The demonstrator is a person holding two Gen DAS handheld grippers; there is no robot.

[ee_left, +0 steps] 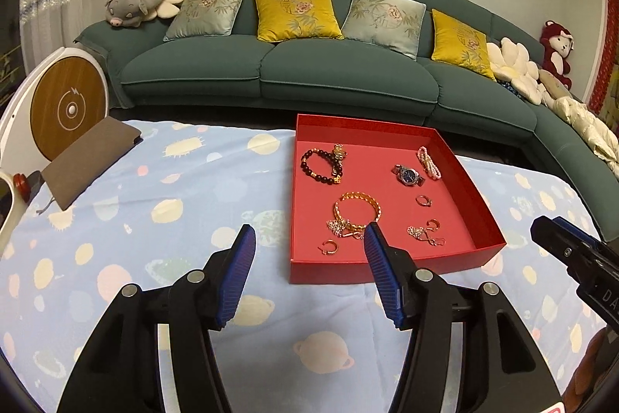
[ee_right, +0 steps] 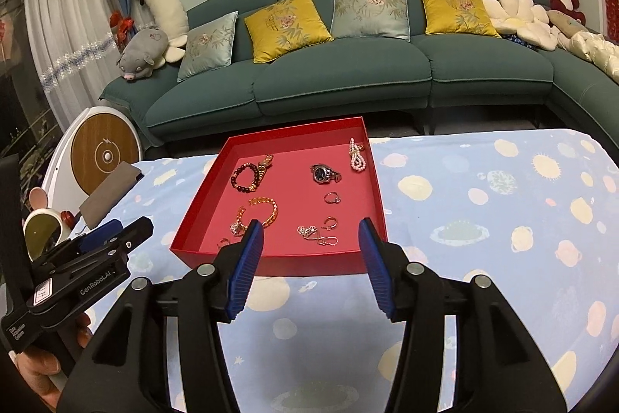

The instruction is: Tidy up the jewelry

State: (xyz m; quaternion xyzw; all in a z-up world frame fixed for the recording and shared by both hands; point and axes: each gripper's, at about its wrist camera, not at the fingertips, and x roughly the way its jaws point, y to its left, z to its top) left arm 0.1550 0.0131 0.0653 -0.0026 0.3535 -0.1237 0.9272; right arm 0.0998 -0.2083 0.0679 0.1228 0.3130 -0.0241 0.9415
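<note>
A shallow red tray (ee_left: 477, 198) (ee_right: 373, 177) sits on the planet-print cloth and holds the jewelry. Inside lie a dark bead bracelet (ee_left: 315, 166) (ee_right: 243, 177), a gold chain bracelet (ee_left: 358, 206) (ee_right: 263, 209), a blue-faced watch (ee_left: 408, 176) (ee_right: 323, 173), a pearl bracelet (ee_left: 428, 162) (ee_right: 356, 155), a ring (ee_left: 423, 201) (ee_right: 332, 197) and small earrings (ee_left: 425, 233) (ee_right: 317, 235). My left gripper (ee_left: 309, 242) is open and empty just before the tray's near wall. My right gripper (ee_right: 311, 239) is open and empty over the tray's near edge.
A brown notebook (ee_left: 91, 161) (ee_right: 110, 192) lies at the table's left end, beside a round white and wood device (ee_left: 67, 103) (ee_right: 104, 151). A green sofa (ee_left: 329, 72) with cushions stands behind the table. The cloth (ee_right: 503, 219) extends right of the tray.
</note>
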